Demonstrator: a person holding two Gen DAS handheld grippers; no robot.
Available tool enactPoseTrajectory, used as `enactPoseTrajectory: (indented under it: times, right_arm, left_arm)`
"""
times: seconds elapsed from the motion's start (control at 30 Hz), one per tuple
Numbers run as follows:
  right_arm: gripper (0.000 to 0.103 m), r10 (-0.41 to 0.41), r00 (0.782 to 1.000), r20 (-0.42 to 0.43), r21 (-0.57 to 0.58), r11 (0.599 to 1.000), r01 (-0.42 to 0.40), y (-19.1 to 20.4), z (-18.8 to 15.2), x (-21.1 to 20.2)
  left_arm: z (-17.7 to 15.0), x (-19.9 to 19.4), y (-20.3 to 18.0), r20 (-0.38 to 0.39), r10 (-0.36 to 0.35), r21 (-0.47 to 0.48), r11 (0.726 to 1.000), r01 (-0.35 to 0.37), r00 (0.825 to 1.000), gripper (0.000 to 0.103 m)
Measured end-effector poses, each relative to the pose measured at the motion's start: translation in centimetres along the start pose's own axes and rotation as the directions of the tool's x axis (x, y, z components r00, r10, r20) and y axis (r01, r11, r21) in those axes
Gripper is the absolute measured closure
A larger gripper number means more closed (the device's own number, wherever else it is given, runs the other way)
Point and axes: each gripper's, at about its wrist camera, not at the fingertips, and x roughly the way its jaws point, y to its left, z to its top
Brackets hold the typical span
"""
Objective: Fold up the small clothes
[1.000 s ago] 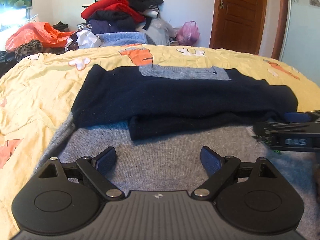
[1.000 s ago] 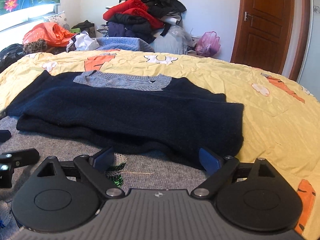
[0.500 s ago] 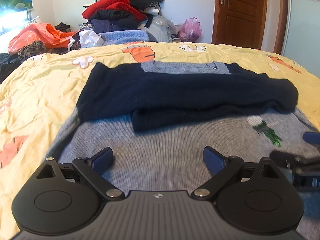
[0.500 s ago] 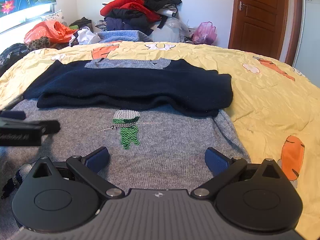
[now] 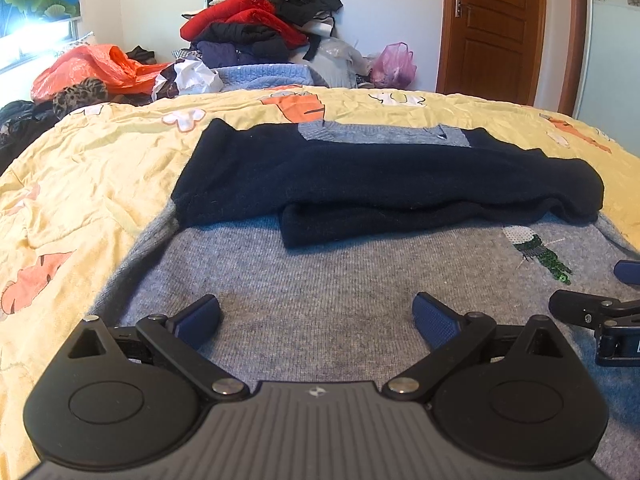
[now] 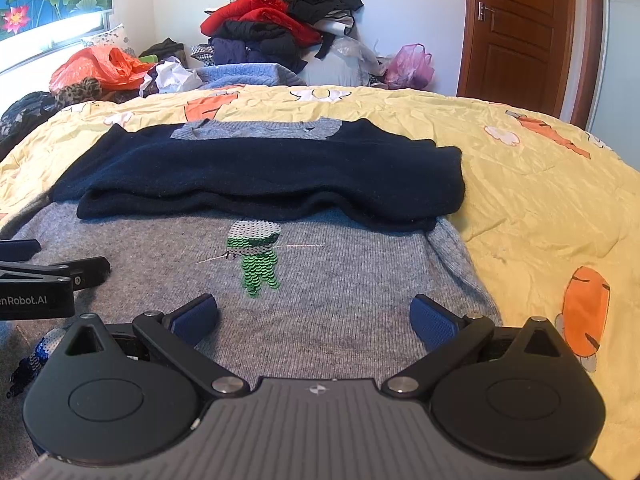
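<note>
Sleeves (image 5: 400, 184) folded across grey sweater (image 5: 320, 300), centre frame; bottom half unfolded. Left gripper (image 5: 316, 316) and right gripper (image 6: 314, 316): jaws just opened wide, empty.

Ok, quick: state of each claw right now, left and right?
Left claw: open, holding nothing, over the grey sweater; jaws have just been opening.
Right claw: open, holding nothing, over the same sweater.

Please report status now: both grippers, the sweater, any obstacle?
Left hand-held gripper open, empty; right hand-held gripper likewise. Grey sweater flat, navy sleeves folded across. Nothing in the way.
</note>
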Motion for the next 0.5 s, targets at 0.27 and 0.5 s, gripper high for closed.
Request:
enactPoseTrajectory:
  times: [0.27,0.5]
  right_arm:
    - [0.0,-0.002,1.0,-0.001,-0.003,1.0,0.002,0.09,-0.01,0.07]
    - [0.0,0.001,1.0,0.0,0.0,1.0,-0.001,0.12,-0.02,0.11]
  left_arm:
    - [0.02,0.03,0.05,0.0,0.0,0.0,1.0,0.0,1.0,0.0]
    - [0.02,0.01,0.07,0.0,0.0,0.0,1.0,0.0,1.0,0.0]
